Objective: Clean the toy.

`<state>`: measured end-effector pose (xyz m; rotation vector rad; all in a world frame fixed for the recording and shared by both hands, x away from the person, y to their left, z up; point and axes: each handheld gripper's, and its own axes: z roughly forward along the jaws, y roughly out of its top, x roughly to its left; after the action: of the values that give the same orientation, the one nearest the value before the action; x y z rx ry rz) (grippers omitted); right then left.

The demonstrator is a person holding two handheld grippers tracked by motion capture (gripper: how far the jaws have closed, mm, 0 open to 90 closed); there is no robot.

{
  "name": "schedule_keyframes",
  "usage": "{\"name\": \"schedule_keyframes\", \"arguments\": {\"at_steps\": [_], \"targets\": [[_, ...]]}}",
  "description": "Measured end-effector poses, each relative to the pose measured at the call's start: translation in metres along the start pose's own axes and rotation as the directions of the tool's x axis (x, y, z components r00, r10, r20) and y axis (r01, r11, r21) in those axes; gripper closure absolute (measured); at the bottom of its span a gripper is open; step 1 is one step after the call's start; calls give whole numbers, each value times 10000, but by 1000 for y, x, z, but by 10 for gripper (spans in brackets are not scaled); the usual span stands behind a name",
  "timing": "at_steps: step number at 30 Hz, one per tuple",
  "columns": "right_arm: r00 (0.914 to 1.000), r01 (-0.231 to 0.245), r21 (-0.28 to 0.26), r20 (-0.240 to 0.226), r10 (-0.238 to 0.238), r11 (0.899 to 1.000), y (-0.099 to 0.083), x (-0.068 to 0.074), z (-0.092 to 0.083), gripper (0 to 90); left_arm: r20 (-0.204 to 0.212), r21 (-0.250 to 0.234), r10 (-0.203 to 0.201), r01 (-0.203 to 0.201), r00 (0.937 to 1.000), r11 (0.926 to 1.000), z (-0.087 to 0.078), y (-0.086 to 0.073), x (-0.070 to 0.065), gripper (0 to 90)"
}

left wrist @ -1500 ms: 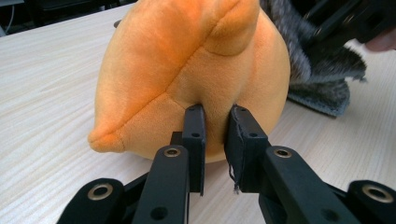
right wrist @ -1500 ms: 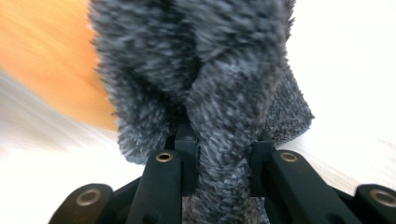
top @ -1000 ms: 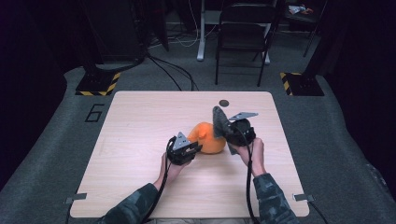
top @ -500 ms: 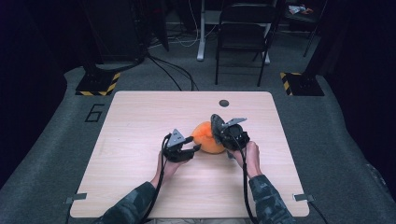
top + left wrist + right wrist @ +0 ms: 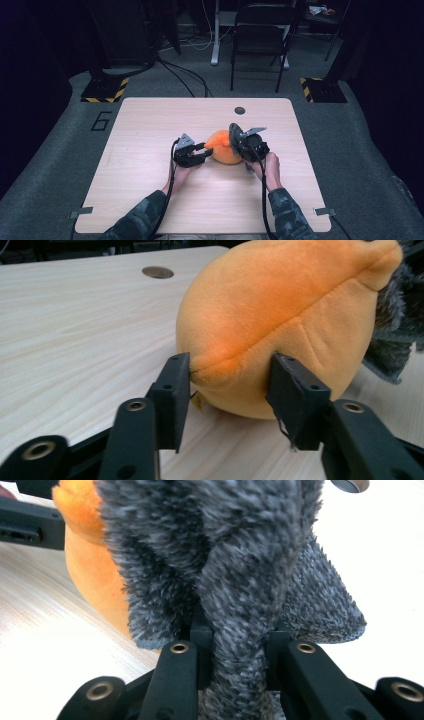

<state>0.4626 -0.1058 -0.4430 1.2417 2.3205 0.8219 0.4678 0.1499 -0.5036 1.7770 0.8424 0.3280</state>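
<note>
An orange plush toy [image 5: 223, 147] with a grey fuzzy part lies near the middle of the wooden table [image 5: 150, 125]. My left gripper [image 5: 204, 151] comes in from the toy's left. Its jaws have just been closing, and in the left gripper view both pads of the left gripper [image 5: 230, 380] press a bulge at the seam of the orange plush [image 5: 280, 305]. My right gripper [image 5: 234, 135] is at the toy's right side. In the right gripper view, the right gripper [image 5: 235, 640] is shut on a fold of the grey fuzzy fabric [image 5: 225, 555], with the orange body [image 5: 90, 580] behind it.
A round grommet hole [image 5: 240, 110] sits in the table beyond the toy. Past the far edge stand a folding chair [image 5: 260, 40] and striped floor bases [image 5: 102, 90]. Cables trail from both grippers toward the person's sleeves at the near edge.
My left gripper drew back to the left with its jaws wider, then settled around the plush's left end. My right gripper sank a little with the grey fabric still in it.
</note>
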Motion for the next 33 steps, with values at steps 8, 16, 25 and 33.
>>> {"name": "schedule_keyframes", "arguments": {"at_steps": [8, 16, 25, 33], "targets": [[10000, -38, 6, 35, 38, 10000, -1, -3, 0, 749, -31, -133, 79, -80, 10000, 9999, 4, 0, -4, 736], [9998, 7, -12, 175, -7, 10000, -1, -3, -1, 751, -116, -308, 223, -227, 9997, 9993, 5, 1, -6, 808], [9980, -455, -543, 417, 478, 9975, -1, -13, -13, 765, -116, -742, 538, -545, 9985, 9958, 2, 15, -11, 821], [9962, -761, -1117, 346, 804, 9908, 4, -19, -33, 762, -143, -915, 815, -825, 9966, 9924, -6, 29, -18, 823]]}}
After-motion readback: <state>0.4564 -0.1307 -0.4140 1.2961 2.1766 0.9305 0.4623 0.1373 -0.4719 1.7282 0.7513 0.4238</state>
